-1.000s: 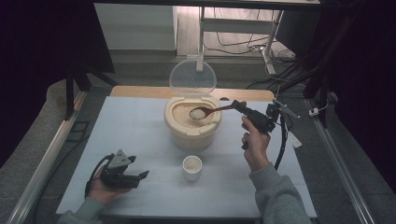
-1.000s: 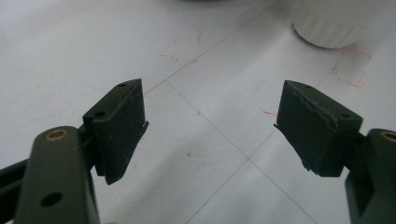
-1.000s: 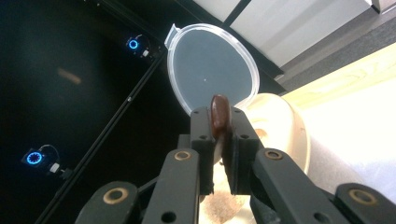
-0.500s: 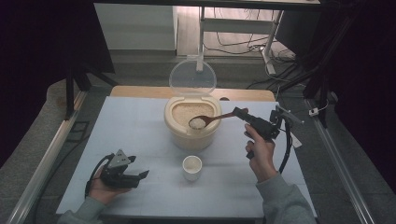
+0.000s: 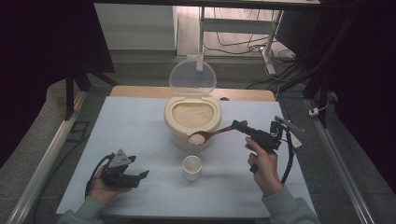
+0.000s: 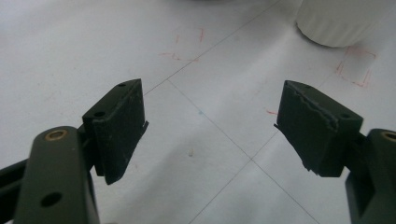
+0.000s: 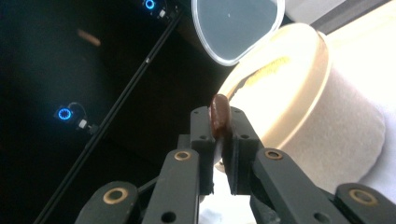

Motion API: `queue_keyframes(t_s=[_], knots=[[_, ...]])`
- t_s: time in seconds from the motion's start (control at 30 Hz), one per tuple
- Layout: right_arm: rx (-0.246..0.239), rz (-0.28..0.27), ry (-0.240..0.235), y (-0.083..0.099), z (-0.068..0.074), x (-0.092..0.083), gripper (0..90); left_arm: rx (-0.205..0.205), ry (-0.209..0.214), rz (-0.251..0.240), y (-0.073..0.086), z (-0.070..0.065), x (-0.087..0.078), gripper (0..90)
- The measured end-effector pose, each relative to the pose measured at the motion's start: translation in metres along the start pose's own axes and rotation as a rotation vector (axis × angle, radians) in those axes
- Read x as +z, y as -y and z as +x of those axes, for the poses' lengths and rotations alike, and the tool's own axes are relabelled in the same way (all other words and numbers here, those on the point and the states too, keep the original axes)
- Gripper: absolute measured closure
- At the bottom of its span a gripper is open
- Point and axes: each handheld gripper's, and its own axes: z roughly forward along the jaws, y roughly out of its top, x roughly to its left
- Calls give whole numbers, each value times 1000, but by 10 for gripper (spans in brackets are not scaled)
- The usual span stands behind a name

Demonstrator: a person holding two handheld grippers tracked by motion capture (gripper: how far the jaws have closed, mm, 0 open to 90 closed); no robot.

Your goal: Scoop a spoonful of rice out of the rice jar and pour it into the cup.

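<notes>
Desk, pale sheet over it, faint ruled lines and small red marks on the surface; carries everything listed below.

Rice container, cream-coloured, round, standing at the far middle of the desk. Clear lid hinged up and open behind it. Filled with rice nearly to the brim, as far as the high view tells.

Right gripper, held in the person's right hand to the right of the container, pointing left. Jaws pressed together on the end of a spoon handle, seen edge-on in the right gripper view.

Left gripper, in the left hand low at the near left of the desk, well apart from the rest. Jaws spread wide with nothing between them; bare desk beneath.

Wooden spoon, brown, long-handled. Bowl carries a heap of rice and hangs just in front of the container's near wall, above and a little behind the cup.

Cup, small, white, upright on the desk near the front of the container. Looks empty from above, though its bottom is hard to read.

Progress, by judgement: a spoonful is scooped and lifted clear of the container; carrying it over the cup and tipping it in are still to come.
</notes>
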Motion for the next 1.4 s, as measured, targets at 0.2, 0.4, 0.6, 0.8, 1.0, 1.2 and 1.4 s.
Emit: queue_keyframes(t_s=[0.2, 0.4, 0.6, 0.8, 1.0, 1.2, 1.4], knots=[[-9, 42, 20, 8, -3, -3, 834, 0, 0, 1, 0, 0, 0, 234], [-57, 79, 61, 13, -4, -2, 834, 1, 0, 2, 0, 0, 1, 234], [-105, 120, 107, 18, -5, 4, 834, 0, 0, 5, 0, 0, 1, 233], [-180, 154, 153, 20, 0, 13, 834, 2, -1, 3, 0, 0, 1, 233], [-264, 187, 183, 24, 9, 21, 834, 3, 0, 4, 0, 0, 1, 233], [-350, 202, 200, 26, 18, 26, 833, 5, -1, 4, 0, 0, 1, 233], [-453, 200, 194, 30, 27, 25, 834, 6, -1, 3, 0, 0, 1, 233]])
